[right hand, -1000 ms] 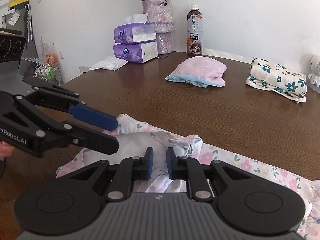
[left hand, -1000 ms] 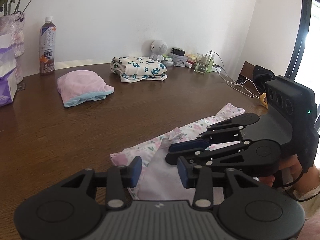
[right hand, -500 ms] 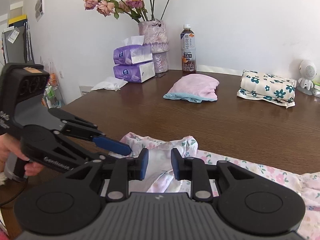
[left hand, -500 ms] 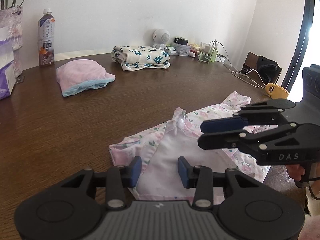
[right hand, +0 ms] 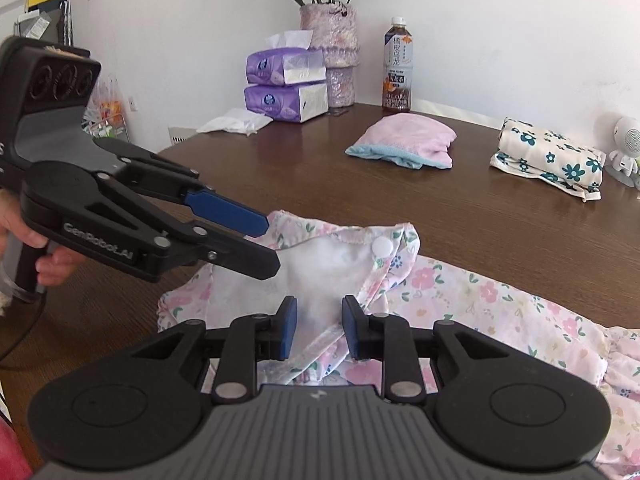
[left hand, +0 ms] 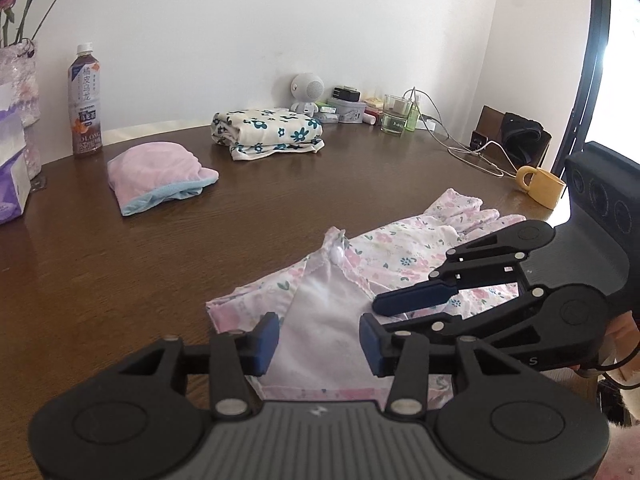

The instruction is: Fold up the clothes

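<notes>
bright daylight | window point(left hand: 616, 60) glare blown out | fisheye-curved edges | sharp

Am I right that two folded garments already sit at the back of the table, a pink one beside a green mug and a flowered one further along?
Not quite: the pink one lies beside a tea bottle, not a mug, as the left wrist view shows. The flowered one is further along on the table.

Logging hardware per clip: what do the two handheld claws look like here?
Both are matte black plastic linkage claws with blue pads and silver pivot pins. The left claw carries white "GenRobot.AI" lettering on its side, a block with three round openings above, and a pistol grip. The right claw has the same block, with a thin black cable trailing near the hand. No sleeves are visible.
</notes>
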`<action>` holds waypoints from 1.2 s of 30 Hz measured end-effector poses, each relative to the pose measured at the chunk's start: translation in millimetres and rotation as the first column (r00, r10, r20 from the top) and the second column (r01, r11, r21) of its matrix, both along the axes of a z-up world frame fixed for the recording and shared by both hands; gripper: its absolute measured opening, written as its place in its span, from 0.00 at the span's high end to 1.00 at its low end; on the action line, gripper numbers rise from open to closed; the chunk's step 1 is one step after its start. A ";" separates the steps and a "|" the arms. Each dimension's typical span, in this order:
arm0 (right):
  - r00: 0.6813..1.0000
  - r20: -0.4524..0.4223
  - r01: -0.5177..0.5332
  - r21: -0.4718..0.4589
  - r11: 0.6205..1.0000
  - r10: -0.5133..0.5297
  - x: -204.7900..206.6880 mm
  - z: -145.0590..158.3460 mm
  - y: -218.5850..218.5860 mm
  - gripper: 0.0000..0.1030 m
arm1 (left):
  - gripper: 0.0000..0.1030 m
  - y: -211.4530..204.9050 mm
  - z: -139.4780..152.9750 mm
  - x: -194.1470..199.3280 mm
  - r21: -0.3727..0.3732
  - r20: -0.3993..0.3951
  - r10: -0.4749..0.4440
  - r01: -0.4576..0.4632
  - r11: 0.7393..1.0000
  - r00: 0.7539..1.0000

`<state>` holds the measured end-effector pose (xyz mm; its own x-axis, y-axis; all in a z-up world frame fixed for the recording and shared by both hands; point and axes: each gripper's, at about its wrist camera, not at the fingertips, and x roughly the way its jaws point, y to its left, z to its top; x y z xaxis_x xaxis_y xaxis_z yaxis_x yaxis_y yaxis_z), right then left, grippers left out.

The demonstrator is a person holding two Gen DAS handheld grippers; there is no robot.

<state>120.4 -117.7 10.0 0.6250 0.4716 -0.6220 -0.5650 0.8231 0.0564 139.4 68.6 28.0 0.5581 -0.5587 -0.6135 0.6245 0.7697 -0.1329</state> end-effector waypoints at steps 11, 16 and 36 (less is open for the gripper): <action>1.000 0.010 -0.005 -0.063 0.998 0.006 -4.4 -0.8 7.1 0.76 | 0.58 -14.4 -17.5 -5.7 0.104 0.024 -0.045 0.042 0.994 0.999; 0.999 0.031 -0.007 -0.109 0.994 0.010 -21.1 9.1 0.4 0.76 | 0.58 -12.9 -17.5 -6.4 0.099 0.021 -0.052 0.050 0.994 0.998; 0.999 -0.023 0.029 -0.051 0.998 -0.030 -22.2 -1.0 -2.9 0.76 | 0.51 33.3 -8.4 26.4 -0.100 -0.097 0.161 -0.171 0.980 0.982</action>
